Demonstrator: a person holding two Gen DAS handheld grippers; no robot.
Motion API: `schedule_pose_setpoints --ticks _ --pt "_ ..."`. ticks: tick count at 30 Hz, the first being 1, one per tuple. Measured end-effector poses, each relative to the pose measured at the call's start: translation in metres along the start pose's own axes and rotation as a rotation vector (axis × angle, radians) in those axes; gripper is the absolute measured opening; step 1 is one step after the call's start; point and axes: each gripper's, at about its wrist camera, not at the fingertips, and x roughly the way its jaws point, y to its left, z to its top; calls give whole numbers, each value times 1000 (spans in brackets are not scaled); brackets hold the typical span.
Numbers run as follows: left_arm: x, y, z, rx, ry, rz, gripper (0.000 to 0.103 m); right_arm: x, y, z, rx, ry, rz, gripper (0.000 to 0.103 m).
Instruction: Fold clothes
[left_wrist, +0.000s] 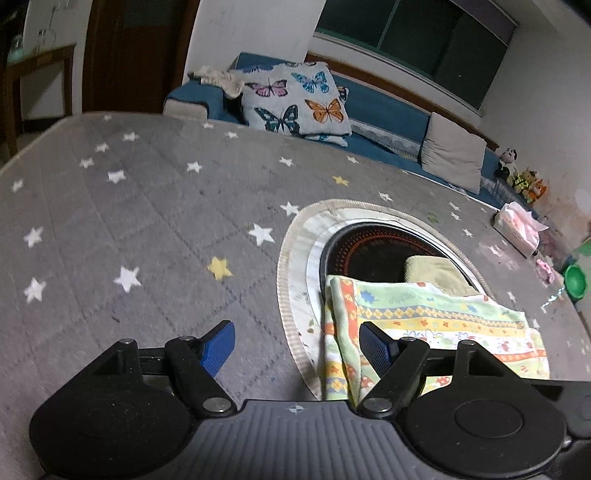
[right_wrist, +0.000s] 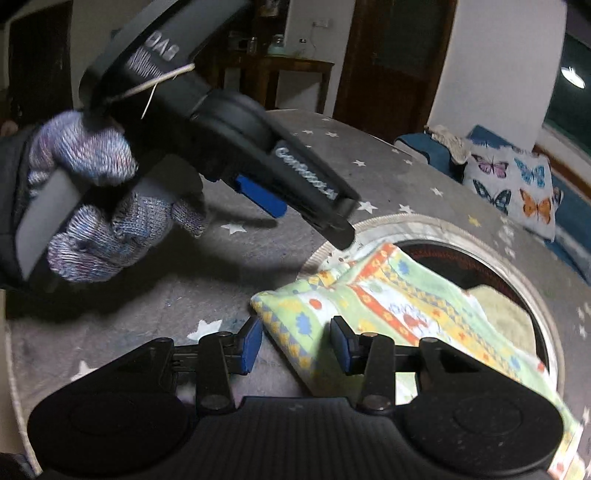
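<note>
Right up against the lens, the left gripper (left_wrist: 297, 341) has its blue-padded jaws spread wide with nothing between them, hovering over the grey star-print quilted table cover (left_wrist: 147, 229) just left of the pastel striped patterned cloth (left_wrist: 436, 317). That cloth sits partly folded across the cream-trimmed round opening with the dark heater plate (left_wrist: 376, 254) in the table, with a plain yellow-green folded cloth (left_wrist: 439, 273) behind it.

Over on the right wrist view, the right gripper (right_wrist: 295, 347) is spread too, its pads straddling the cloth's near corner without pinching it yet, far as I can tell.

My worry: the cloth hangs over that opening, so a sloppy pinch could grab one layer only and drag the fold apart, or shove it into the hole. Also the gloved left hand (right_wrist: 88, 199) is close by, so the two grippers could bump.
</note>
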Motion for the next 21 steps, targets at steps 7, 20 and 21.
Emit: schedule_pose_setpoints --ticks 7,20,21 --pt "3 0 1 -60 25 -53 77 4 -5 1 25 0 -9 22" --pt "17 -9 -2 -205 105 -193 70 -46 -37 2 194 -105 42 11" --pt "19 -10 -3 -213 112 -205 67 -48 -36 1 195 -109 44 11"
